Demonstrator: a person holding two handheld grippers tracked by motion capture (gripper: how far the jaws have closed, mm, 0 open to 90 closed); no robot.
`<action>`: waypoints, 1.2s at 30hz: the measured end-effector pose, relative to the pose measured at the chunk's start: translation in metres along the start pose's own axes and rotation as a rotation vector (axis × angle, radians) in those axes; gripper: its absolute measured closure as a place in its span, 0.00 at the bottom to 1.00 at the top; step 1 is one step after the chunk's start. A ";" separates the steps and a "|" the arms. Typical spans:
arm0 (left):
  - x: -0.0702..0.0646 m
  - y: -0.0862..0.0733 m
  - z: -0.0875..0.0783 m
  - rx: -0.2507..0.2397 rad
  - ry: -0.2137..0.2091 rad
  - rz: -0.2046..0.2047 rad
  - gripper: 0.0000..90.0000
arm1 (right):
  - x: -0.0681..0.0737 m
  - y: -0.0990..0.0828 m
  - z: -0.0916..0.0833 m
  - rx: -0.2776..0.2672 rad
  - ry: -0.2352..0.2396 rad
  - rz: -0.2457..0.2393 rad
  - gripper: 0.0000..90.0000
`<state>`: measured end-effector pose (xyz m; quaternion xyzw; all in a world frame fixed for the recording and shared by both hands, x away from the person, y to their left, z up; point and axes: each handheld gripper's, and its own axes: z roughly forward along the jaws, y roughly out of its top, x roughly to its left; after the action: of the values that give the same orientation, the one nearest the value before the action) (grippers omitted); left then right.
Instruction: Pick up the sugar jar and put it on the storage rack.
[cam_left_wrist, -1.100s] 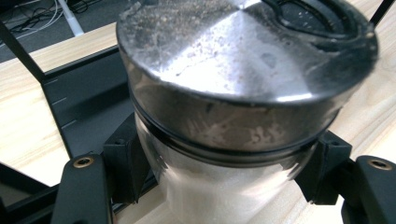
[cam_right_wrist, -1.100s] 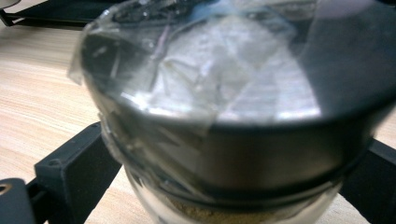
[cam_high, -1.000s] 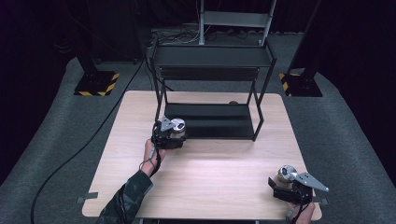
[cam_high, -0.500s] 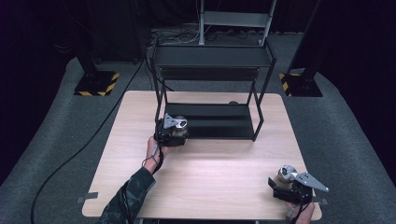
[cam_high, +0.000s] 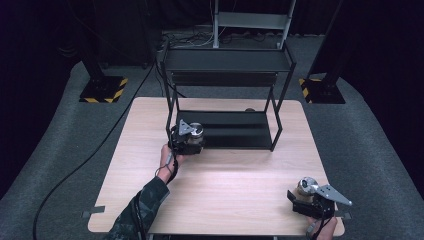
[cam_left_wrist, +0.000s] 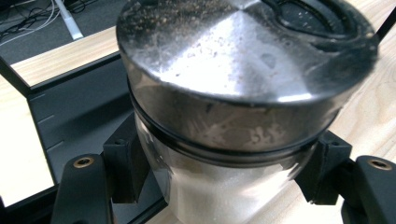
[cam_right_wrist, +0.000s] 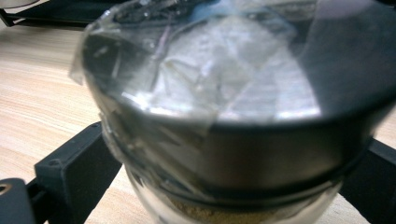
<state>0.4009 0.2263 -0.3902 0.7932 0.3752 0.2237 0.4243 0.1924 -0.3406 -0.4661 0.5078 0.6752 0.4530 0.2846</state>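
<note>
Glass, steel-lidded jar of white powder (cam_left_wrist: 233, 140), rigid, slippery, breakable, sits clamped below its lid in left gripper (cam_high: 187, 137); right gripper (cam_high: 312, 197) clasps a taped-lid glass jar (cam_right_wrist: 224, 116).

The left gripper (cam_high: 187, 137) is held out ahead of the person, right at the front left leg of the black rack (cam_high: 225, 67), its grey three-cornered plate facing up. The left hand (cam_high: 167, 156) grasps it from behind, with the wrist straight and the sleeved forearm (cam_high: 140, 210) running back and down, away from the rack. In the left gripper view its two black jaws are clamped on either side of a jar (cam_left_wrist: 233, 116). The right gripper (cam_high: 315, 199) sits well apart from the rack, back by the person's body, plate up too. In the right gripper view its jaws squeeze a second jar (cam_right_wrist: 233, 121).
</note>
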 end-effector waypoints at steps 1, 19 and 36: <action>0.000 0.001 0.001 0.001 0.000 0.003 0.33 | 0.000 0.000 0.000 0.000 0.000 0.000 0.01; 0.001 0.009 0.014 0.011 0.001 -0.002 0.33 | 0.000 0.000 0.000 -0.001 0.001 0.000 0.01; 0.002 0.017 0.025 0.025 0.004 0.000 0.33 | -0.001 0.000 0.000 0.001 0.002 0.002 0.01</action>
<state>0.4259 0.2093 -0.3891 0.7981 0.3788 0.2204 0.4136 0.1928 -0.3411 -0.4660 0.5082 0.6752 0.4536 0.2830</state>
